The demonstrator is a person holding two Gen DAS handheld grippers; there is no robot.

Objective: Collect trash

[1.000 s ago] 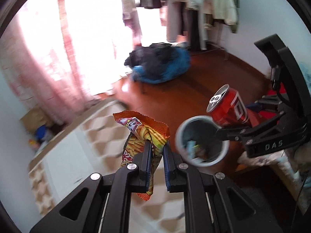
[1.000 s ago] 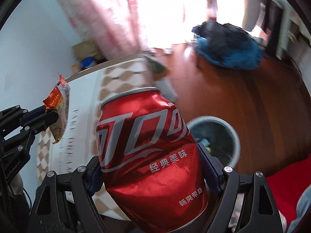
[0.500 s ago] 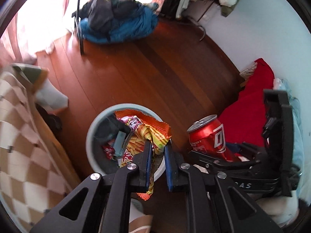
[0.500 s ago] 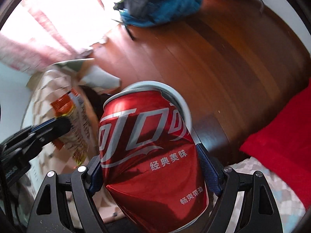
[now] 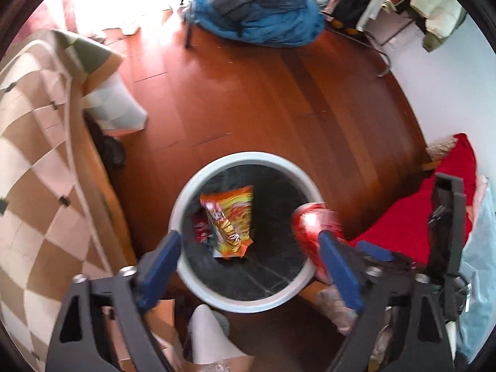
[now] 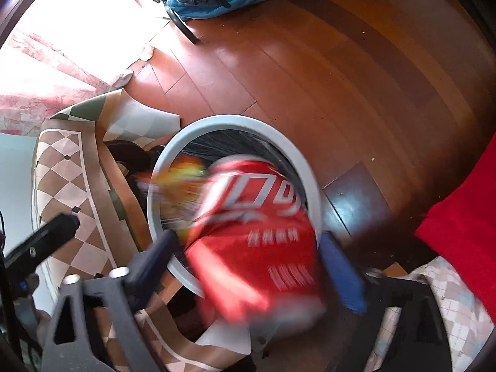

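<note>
Both grippers' jaws are opening above the bin's rim (image 5: 186, 192) (bare floor beyond): snack bag (image 5: 231, 223) and can (image 6: 257, 232) loose.

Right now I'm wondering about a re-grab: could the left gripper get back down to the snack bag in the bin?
Probably yes. The left gripper hangs over the bin, jaws opening, nothing between them; the snack bag lies uncovered inside. Only the red can at the rim crowds it.
</note>
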